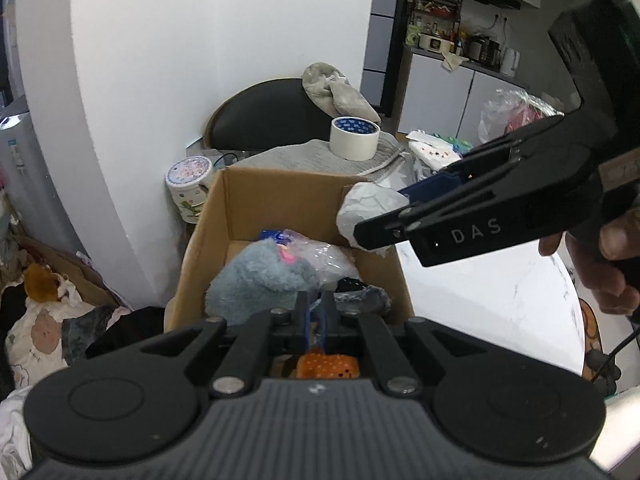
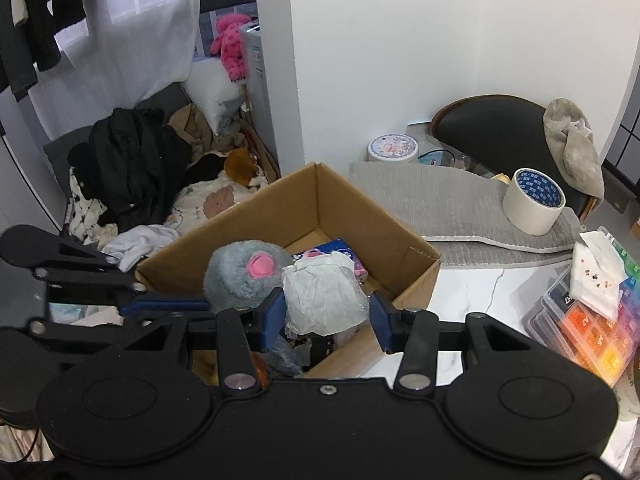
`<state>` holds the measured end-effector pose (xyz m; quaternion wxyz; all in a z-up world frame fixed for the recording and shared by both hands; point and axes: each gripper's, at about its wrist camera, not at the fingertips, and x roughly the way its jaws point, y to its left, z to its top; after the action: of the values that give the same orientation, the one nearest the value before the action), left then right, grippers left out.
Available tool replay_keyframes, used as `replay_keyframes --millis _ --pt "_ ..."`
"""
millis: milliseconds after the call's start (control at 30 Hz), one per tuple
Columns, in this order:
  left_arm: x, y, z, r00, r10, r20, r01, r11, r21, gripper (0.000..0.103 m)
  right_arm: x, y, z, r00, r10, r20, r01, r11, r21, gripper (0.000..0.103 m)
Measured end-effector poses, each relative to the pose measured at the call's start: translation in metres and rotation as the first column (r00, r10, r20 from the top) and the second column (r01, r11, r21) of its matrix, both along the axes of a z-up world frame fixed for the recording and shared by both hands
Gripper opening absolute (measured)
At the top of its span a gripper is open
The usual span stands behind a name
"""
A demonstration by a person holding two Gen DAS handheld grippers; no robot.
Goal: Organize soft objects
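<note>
Our right gripper (image 2: 326, 322) hangs over the cardboard box (image 2: 404, 240), jaws wide around the white wad (image 2: 324, 296), which may be dropping; let it settle beside the grey plush (image 2: 244, 276) ahead; our left gripper (image 1: 314, 312) stands narrow, seemingly empty.

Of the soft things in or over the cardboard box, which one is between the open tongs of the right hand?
The crumpled white bundle, between the open right tongs above the cardboard box. The grey plush with the pink patch lies inside the box, beside it.
</note>
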<state>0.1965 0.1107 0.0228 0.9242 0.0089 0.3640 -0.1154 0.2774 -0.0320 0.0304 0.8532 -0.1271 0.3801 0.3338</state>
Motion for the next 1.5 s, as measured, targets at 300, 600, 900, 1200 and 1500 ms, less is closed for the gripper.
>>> replay_keyframes --millis 300,600,900,1200,1500 --pt "0.001 0.009 0.005 0.999 0.036 0.01 -0.036 0.999 -0.005 0.031 0.015 0.012 -0.006 1.0 -0.015 0.01 0.015 0.999 -0.042 0.045" --pt "0.002 0.016 0.008 0.998 0.067 0.011 -0.067 0.998 0.0 0.065 0.028 0.018 -0.015 0.998 -0.067 0.021 0.068 0.995 -0.078 0.051" --pt "0.007 0.018 0.011 0.995 0.096 -0.036 -0.096 0.995 0.01 0.09 0.011 -0.006 -0.005 0.996 -0.09 0.001 0.09 0.996 -0.021 0.068" --pt "-0.009 0.011 0.022 0.991 0.129 -0.045 -0.128 0.991 0.034 0.101 -0.012 -0.041 0.007 0.991 -0.136 -0.014 0.137 0.988 0.076 0.096" --pt "-0.035 -0.001 0.033 0.979 0.198 -0.04 -0.192 0.975 0.111 0.102 -0.04 -0.081 0.023 0.974 -0.22 -0.059 0.227 0.957 0.178 0.103"
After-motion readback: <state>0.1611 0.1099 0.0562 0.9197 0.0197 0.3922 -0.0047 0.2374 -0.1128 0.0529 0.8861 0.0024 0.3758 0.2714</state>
